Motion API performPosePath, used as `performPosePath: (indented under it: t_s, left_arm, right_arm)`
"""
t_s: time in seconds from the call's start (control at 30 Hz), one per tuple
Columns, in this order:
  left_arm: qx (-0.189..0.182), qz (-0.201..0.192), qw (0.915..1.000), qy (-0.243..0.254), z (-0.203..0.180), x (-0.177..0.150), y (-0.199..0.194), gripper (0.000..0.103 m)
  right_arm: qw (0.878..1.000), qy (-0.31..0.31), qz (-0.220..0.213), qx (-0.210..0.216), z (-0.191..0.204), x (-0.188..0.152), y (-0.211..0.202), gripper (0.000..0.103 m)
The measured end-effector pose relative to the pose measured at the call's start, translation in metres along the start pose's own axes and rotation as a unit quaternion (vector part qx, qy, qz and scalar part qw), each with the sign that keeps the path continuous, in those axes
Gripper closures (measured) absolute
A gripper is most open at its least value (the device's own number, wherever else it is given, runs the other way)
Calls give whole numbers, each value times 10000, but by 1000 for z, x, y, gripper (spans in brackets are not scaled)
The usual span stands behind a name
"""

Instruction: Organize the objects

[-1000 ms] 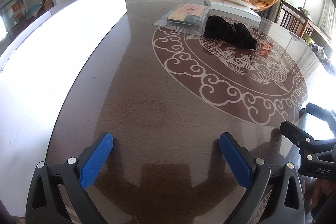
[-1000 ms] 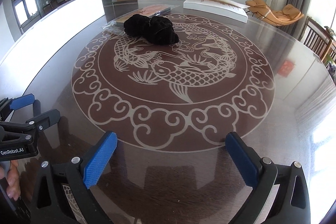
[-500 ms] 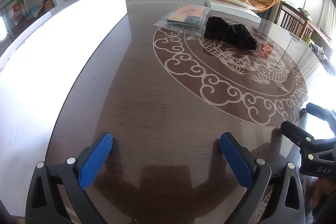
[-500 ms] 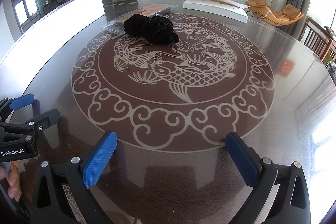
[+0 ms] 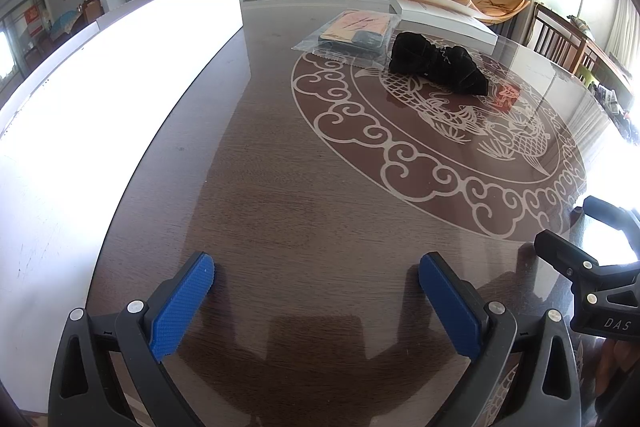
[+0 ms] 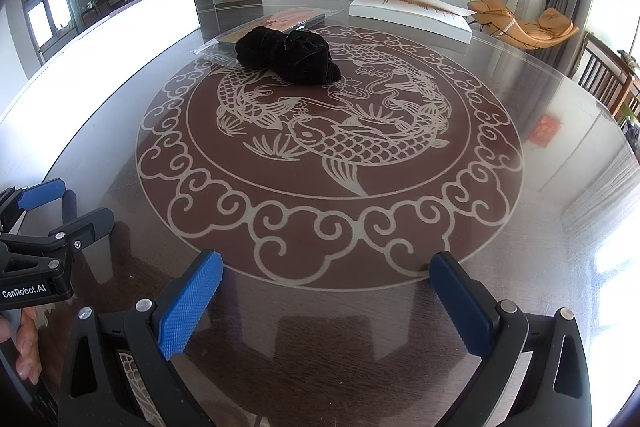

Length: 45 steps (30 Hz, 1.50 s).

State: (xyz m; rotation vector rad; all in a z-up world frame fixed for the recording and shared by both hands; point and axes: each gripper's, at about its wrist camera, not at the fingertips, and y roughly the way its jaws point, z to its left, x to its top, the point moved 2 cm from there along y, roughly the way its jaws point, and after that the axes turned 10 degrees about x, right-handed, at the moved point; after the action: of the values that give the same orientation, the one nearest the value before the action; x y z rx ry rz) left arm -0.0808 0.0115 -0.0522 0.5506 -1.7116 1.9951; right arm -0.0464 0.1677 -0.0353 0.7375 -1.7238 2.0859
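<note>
fingers (image 6: 24,343) only in right view

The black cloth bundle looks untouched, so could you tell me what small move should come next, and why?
Probably carry the right gripper forward toward the black cloth bundle. Both grippers are open and empty near the table's front edge, the left gripper too, while the bundle lies far across, beside the clear plastic package.

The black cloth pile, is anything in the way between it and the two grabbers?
Nothing visible. Bare table lies between the open right gripper and the black cloth, and between the open left gripper and it. A plastic bag lies behind the cloth.
</note>
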Motion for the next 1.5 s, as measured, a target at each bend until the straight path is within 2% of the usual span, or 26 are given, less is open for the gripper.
performPosePath:
  t_s: [0.13, 0.2, 0.27, 0.37, 0.5, 0.67, 0.7, 0.73, 0.77, 0.8, 0.83, 0.87, 1.0, 1.1, 1.2, 1.23, 1.27, 1.33, 1.5]
  left_arm:
    - [-8, -3, 10000, 1, 0, 0, 0, 0]
    - [-9, -5, 10000, 2, 0, 1, 0, 0]
    - [-9, -6, 10000, 0, 0, 1, 0, 0]
    - [-9, -6, 10000, 0, 0, 1, 0, 0]
    - [-10, -8, 10000, 2, 0, 1, 0, 0]
    - [-19, -7, 10000, -2, 0, 2, 0, 0]
    - [-19, -7, 10000, -1, 0, 2, 0, 0]
    - [-19, -7, 10000, -2, 0, 1, 0, 0]
    - [-20, -8, 10000, -2, 0, 1, 0, 0]
    - [-20, -8, 10000, -3, 0, 2, 0, 0]
    - [-20, -8, 10000, -3, 0, 2, 0, 0]
    - [-20, -8, 10000, -3, 0, 1, 0, 0]
    - [-20, -9, 10000, -3, 0, 2, 0, 0]
    - [-21, -10, 10000, -5, 0, 2, 0, 0]
    - [-21, -11, 10000, -4, 1, 2, 0, 0]
    - [-21, -11, 10000, -3, 0, 2, 0, 0]
    - [-21, -12, 10000, -3, 0, 2, 0, 0]
    - [-21, -13, 10000, -2, 0, 2, 0, 0]
    - [-32, -7, 10000, 13, 0, 2, -1, 0]
  right_arm:
    - [10000, -21, 5, 45, 0, 2, 1, 0]
    - [9992, -296, 124, 245, 1, 12, 8, 0]
    - [9979, -477, 215, 380, -5, 31, 18, 0]
    - [9962, -629, 95, 589, -15, 75, 32, 0]
    - [9908, -1084, 347, 730, -10, 131, 64, 0]
    - [9834, -1535, 532, 813, 12, 162, 96, 1]
    - [9828, -1556, 489, 862, 15, 163, 98, 3]
    - [9824, -1546, 470, 936, 16, 163, 99, 16]
    - [9820, -1500, 509, 1031, 18, 162, 101, 36]
    - [9826, -1447, 538, 1036, 18, 160, 101, 42]
    - [9833, -1412, 532, 1021, 18, 157, 100, 56]
    - [9843, -1381, 503, 976, 16, 152, 97, 58]
    - [9948, -769, 402, 532, -10, 130, 75, 58]
    - [9995, -44, 314, -88, -43, 101, 47, 58]
    - [9991, 341, 158, -194, -62, 72, 21, 56]
    - [9991, 383, 92, -158, -65, 64, 14, 50]
    - [9992, 397, 31, -99, -66, 57, 9, 34]
    - [9994, 307, -133, -102, -65, 46, 0, 17]
    - [9999, 38, -82, -94, -58, 31, 3, 15]
